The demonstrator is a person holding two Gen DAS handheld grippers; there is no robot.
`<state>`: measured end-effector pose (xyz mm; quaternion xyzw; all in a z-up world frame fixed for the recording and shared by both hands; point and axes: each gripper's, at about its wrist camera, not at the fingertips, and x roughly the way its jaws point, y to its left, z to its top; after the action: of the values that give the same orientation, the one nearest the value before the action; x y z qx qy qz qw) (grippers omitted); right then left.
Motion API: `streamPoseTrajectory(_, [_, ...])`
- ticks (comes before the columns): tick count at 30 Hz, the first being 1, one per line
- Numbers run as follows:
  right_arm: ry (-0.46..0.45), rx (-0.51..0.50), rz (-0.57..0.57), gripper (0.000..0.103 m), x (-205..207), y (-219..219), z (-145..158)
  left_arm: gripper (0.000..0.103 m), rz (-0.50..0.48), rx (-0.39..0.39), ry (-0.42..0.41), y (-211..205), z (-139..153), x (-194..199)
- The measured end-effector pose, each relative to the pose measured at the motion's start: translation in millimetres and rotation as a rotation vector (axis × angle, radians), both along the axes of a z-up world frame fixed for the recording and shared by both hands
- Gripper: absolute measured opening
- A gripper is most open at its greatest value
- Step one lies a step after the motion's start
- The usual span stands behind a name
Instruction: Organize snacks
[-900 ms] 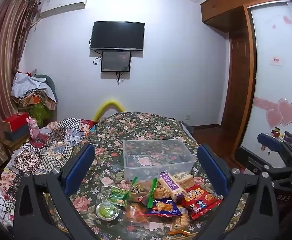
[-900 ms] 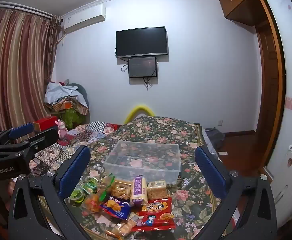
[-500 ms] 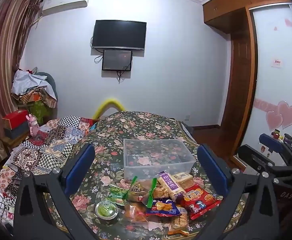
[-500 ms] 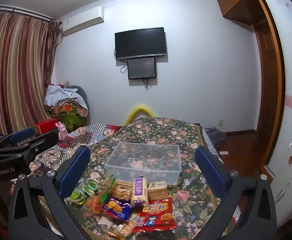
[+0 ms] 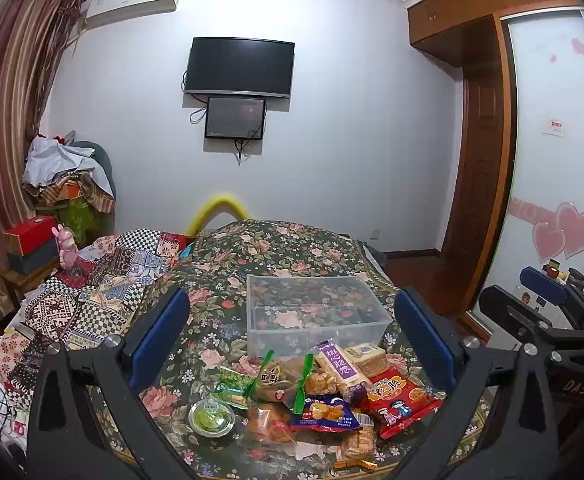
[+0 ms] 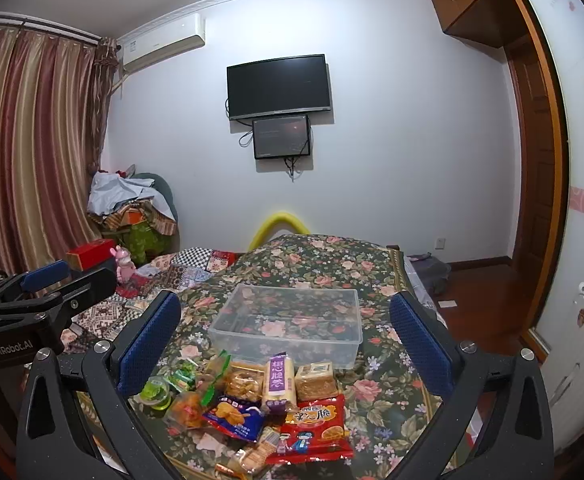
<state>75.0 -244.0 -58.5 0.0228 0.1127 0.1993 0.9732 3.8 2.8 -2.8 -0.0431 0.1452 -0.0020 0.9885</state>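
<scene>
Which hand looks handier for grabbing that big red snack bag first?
Probably the right. The red snack bag lies on the pile's right side, nearer the right gripper. Both it and the left gripper are open and empty, above the snacks.

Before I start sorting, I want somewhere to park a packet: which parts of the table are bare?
The clear bin is empty inside. Floral cloth lies bare right of the red packet and beyond the bin. The near middle is crowded: the purple-labelled pack, the blue packet and the green jelly cup sit packed together there.
</scene>
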Motion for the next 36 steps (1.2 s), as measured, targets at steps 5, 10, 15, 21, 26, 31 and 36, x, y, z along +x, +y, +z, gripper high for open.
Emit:
streamPoseTrajectory(5, [0.001, 0.001, 0.000, 0.103, -0.7, -1.0, -0.5, 0.103, 0.002, 0.002, -0.002, 0.4, 0.4, -0.3])
streamPoseTrajectory(10, [0.001, -0.003, -0.001, 0.103, -0.6, 0.0, -0.2, 0.103, 0.000, 0.000, -0.001, 0.6, 0.7, -0.6])
streamPoseTrajectory(15, [0.003, -0.001, -0.002, 0.103, -1.0, 0.4, -0.5, 0.103, -0.001, 0.000, -0.001, -0.1, 0.6, -0.1])
streamPoseTrajectory(21, [0.003, -0.001, -0.003, 0.103, -0.6, 1.1, -0.2, 0.103, -0.003, 0.001, 0.003, -1.4, -0.4, 0.1])
streamPoseTrajectory(26, [0.006, -0.002, -0.005, 0.103, 0.0, 1.0, 0.0, 0.103, -0.005, 0.001, 0.000, -1.6, 0.2, -0.4])
streamPoseTrajectory(31, [0.002, -0.004, -0.005, 0.103, 0.3, 1.3, -0.3, 0.103, -0.007, -0.003, 0.000, -0.7, 0.3, -0.4])
streamPoseTrajectory(36, [0.001, -0.002, -0.006, 0.103, 0.4, 0.8, -0.4, 0.103, -0.006, -0.005, 0.001, -0.6, 0.1, 0.0])
